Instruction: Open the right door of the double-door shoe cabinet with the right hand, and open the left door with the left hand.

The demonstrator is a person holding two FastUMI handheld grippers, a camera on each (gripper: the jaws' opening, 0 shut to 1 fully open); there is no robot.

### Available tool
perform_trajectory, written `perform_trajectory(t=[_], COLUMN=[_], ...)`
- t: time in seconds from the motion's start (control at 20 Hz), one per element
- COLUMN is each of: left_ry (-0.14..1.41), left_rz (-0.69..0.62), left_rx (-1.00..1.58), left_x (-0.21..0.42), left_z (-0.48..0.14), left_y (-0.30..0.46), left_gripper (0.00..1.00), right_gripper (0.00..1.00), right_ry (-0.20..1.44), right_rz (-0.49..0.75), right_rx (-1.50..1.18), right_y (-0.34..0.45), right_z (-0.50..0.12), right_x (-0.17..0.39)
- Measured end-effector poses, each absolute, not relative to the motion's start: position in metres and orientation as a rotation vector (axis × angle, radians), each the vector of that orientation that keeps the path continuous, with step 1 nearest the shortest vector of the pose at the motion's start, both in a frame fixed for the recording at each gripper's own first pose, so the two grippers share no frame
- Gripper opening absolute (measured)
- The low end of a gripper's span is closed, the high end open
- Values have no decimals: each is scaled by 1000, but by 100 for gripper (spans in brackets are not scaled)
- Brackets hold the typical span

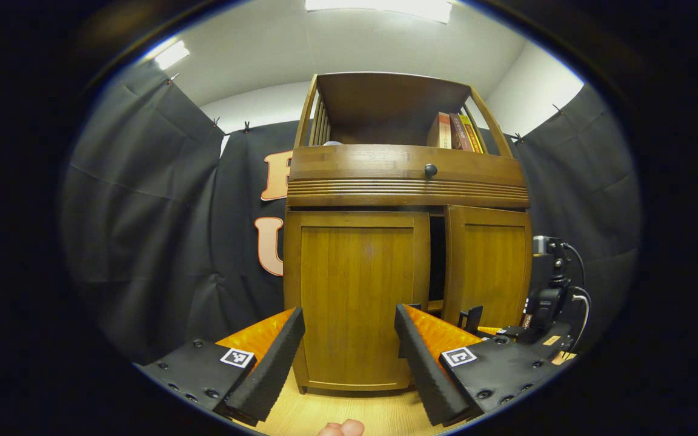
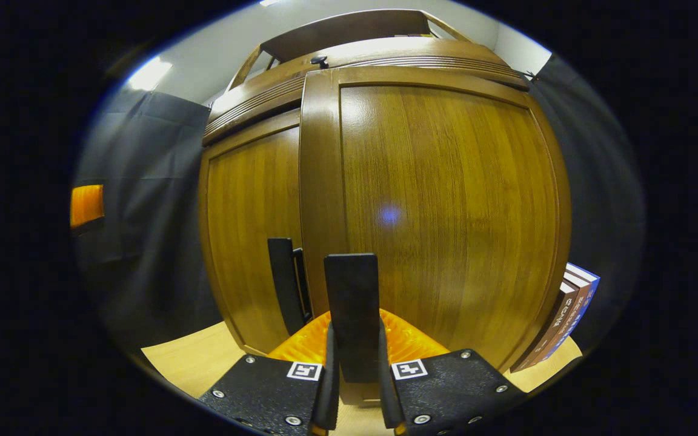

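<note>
So the shoe cabinet (image 1: 406, 242) sits on a light wood table (image 1: 349, 415) in front of the black cloth, and from the left gripper view you're looking at it pretty much straight on. The left door (image 1: 356, 300) looks flush and closed, while the right door (image 1: 487, 266) is swung out a bit, with a dark gap showing between the two. Above the doors there's a drawer (image 1: 406, 175) with a small dark knob (image 1: 431, 170), and a few books (image 1: 455, 131) stand in the open shelf on top. The left gripper (image 1: 349, 357) is spread wide open, short of the left door and holding nothing. Off to the right in that same view you can see the right gripper (image 1: 476, 324) down by the lower part of the right door. In the right gripper view, the right gripper (image 2: 354, 363) is clamped onto a flat black upright handle (image 2: 352, 303) at the inner edge of the right door (image 2: 446, 212), fingers squeezed against both sides of it. A second black handle (image 2: 285, 281) sits just left of it, by the left door's (image 2: 252, 242) edge. Some more books (image 2: 567, 315) lean at the cabinet's right side on the table.
</note>
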State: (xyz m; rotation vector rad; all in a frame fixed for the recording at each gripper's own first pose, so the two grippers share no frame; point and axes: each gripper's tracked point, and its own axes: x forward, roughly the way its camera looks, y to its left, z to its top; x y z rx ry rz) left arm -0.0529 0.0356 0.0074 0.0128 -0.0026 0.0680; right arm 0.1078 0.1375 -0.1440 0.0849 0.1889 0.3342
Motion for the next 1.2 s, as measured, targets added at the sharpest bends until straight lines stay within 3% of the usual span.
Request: perform_trajectory(t=[0.5, 1.05, 1.15, 1.2], left_ry=[11, 13, 17, 18], left_rz=[20, -8, -10, -11], left_rx=[14, -11, -18, -24], left_x=[-51, -37, -35, -33], left_z=[0, -8, -10, -12], left_y=[9, -19, -22, -24], left_gripper=[98, 95, 95, 95], right_gripper=[28, 27, 16, 23], right_ry=[205, 215, 214, 218], right_rz=[325, 206, 184, 174], right_rx=[91, 65, 56, 55], right_y=[92, 22, 10, 4], right_z=[-135, -136, -136, -137], right_x=[41, -10, -17, -18])
